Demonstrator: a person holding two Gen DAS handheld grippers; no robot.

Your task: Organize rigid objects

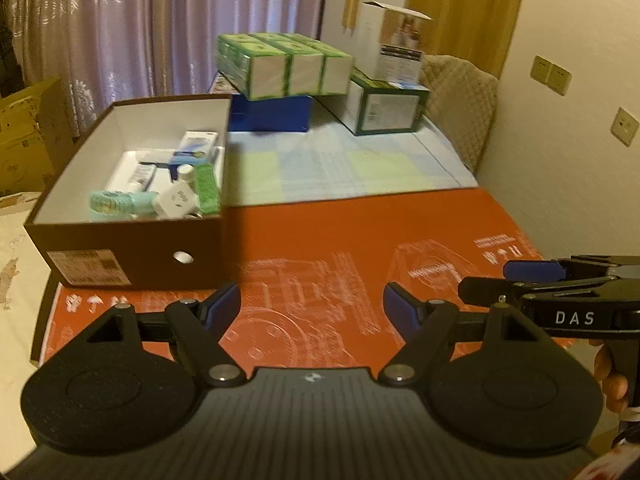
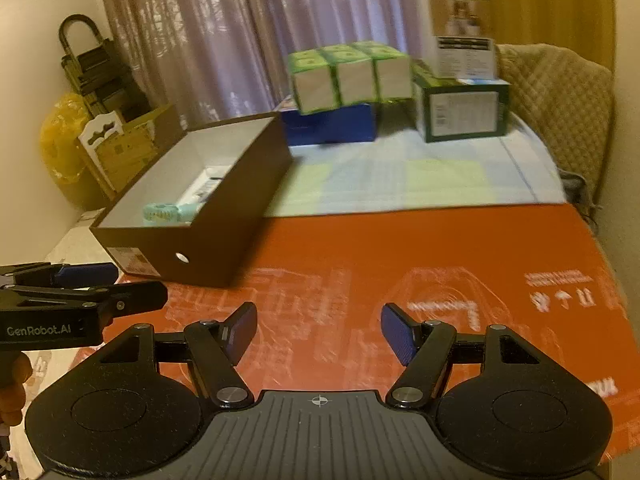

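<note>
The left gripper (image 1: 312,308) and right gripper (image 2: 319,330) hover side by side, tilted downward over the bare orange sheet (image 1: 360,240), both spread with nothing between the pads. Ahead to the left, the brown shoebox (image 1: 132,248) sits at the sheet's left edge, holding small packets and bottles (image 1: 176,184). Stacked cartons (image 1: 280,64) stand well beyond on the checked cloth (image 1: 340,160).

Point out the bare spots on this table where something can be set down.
The orange sheet is bare right of the brown box. The checked cloth is bare between that sheet and the stacked cartons. Crowded: the brown box's near end, and the table's far edge.
</note>
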